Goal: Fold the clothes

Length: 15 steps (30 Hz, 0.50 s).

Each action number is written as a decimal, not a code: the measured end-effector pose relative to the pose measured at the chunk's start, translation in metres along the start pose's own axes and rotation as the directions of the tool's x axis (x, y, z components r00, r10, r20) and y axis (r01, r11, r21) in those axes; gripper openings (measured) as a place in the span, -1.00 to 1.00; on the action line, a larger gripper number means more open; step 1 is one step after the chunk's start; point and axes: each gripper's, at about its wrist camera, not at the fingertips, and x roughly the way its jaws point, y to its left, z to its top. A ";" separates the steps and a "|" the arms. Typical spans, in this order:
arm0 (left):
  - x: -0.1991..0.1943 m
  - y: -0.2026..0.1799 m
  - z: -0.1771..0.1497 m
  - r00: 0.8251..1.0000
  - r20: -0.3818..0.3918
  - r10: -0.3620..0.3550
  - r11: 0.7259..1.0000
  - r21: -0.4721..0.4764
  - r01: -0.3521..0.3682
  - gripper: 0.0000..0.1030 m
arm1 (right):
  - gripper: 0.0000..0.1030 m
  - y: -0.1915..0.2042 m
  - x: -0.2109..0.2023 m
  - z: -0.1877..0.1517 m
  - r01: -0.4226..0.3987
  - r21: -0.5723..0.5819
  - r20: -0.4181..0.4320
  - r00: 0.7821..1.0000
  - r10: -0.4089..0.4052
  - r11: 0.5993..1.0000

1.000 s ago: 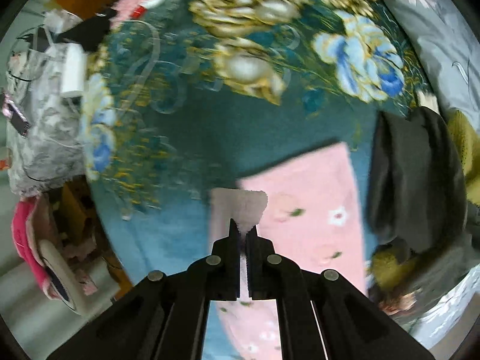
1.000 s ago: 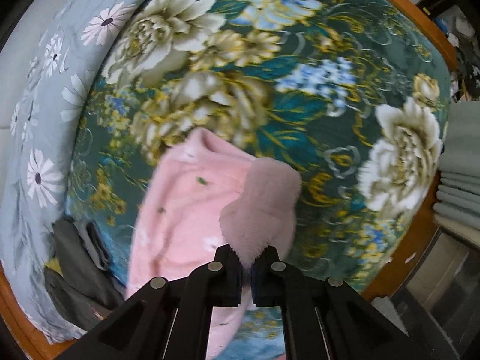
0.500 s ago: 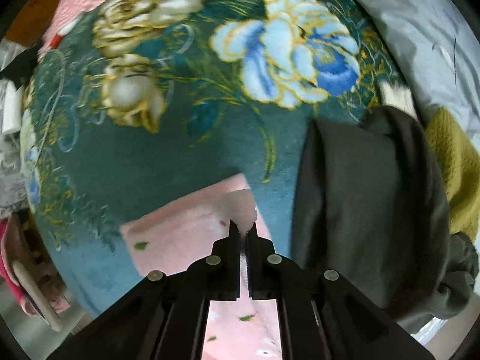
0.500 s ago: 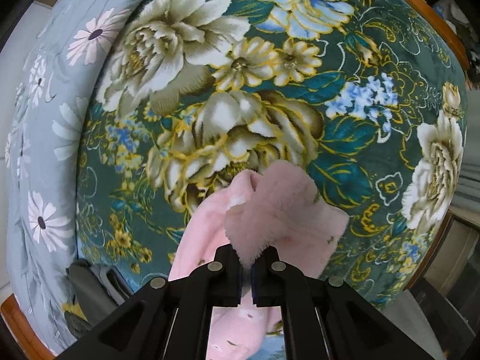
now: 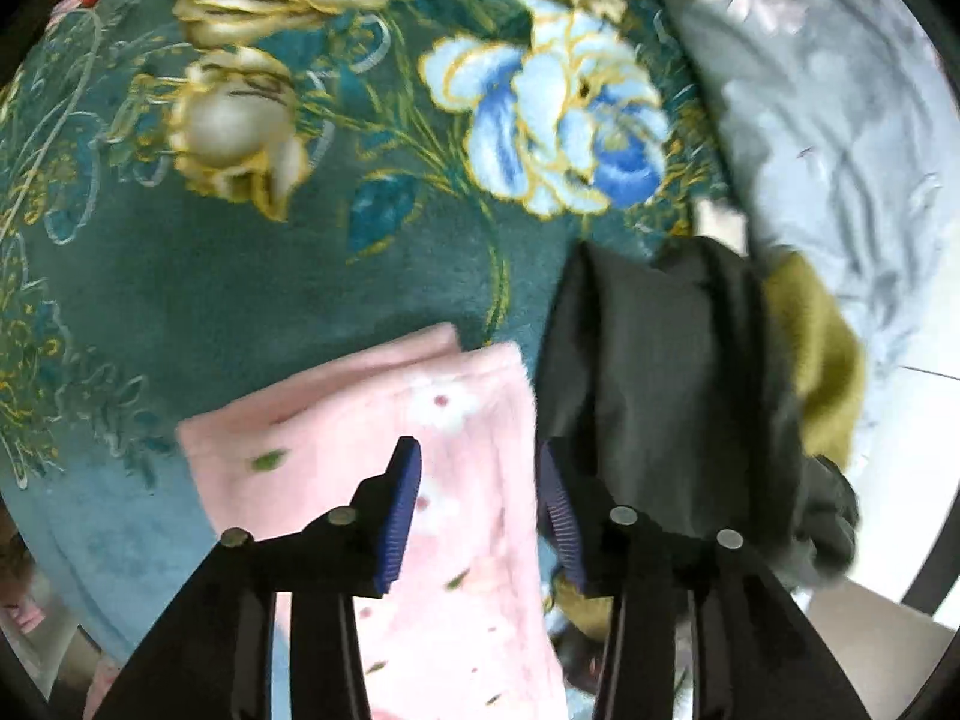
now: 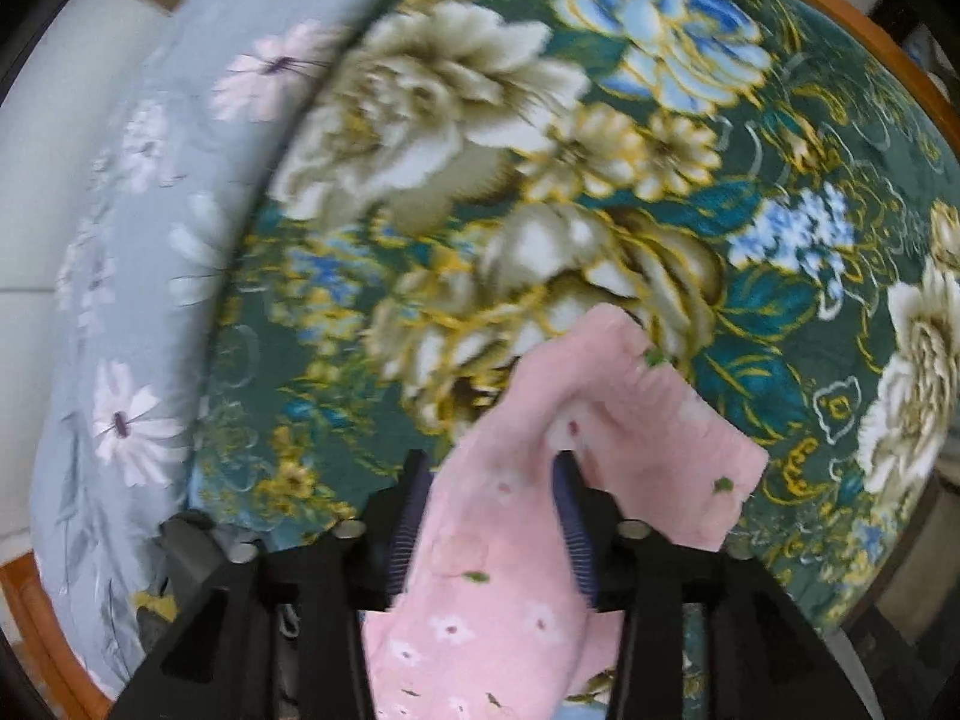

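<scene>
On the floral bed blanket [image 5: 312, 276], seen from the left wrist, the left claw [image 5: 477, 510] gapes wide over the folded pink garment [image 5: 360, 420] beside dark clothes [image 5: 660, 390], while the right-wrist view shows the right claw [image 6: 492, 516] spread, empty, around the pink cloth [image 6: 510, 600].

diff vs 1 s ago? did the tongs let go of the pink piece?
Yes. Both the left tongs and right tongs opened and released the pink garment, which now lies folded on the floral blanket. The dark clothes pile stayed put.
</scene>
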 end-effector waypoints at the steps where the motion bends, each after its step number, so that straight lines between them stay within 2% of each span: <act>1: -0.010 0.008 -0.004 1.000 0.008 0.006 1.000 0.003 -0.006 -0.12 | 0.00 0.003 -0.006 -0.004 -0.007 -0.018 0.015 1.000 0.008 1.000; 4: -0.032 0.035 -0.025 1.000 0.017 0.000 1.000 -0.006 0.000 -0.11 | 0.04 0.004 -0.021 -0.021 -0.041 -0.061 0.028 0.999 0.043 0.997; 9: -0.053 0.080 -0.074 0.999 -0.002 -0.051 0.997 -0.058 0.051 -0.11 | 0.04 -0.002 -0.022 -0.061 -0.106 -0.133 -0.043 0.994 0.101 0.985; 13: -0.072 0.087 -0.106 0.994 0.007 -0.111 0.991 -0.071 0.111 -0.11 | 0.04 0.002 -0.008 -0.086 -0.098 -0.232 -0.101 0.992 0.076 0.968; 15: -0.089 0.089 -0.120 0.988 0.032 -0.151 0.986 -0.064 0.152 -0.11 | 0.04 0.012 -0.006 -0.100 -0.121 -0.303 -0.122 0.989 0.088 0.945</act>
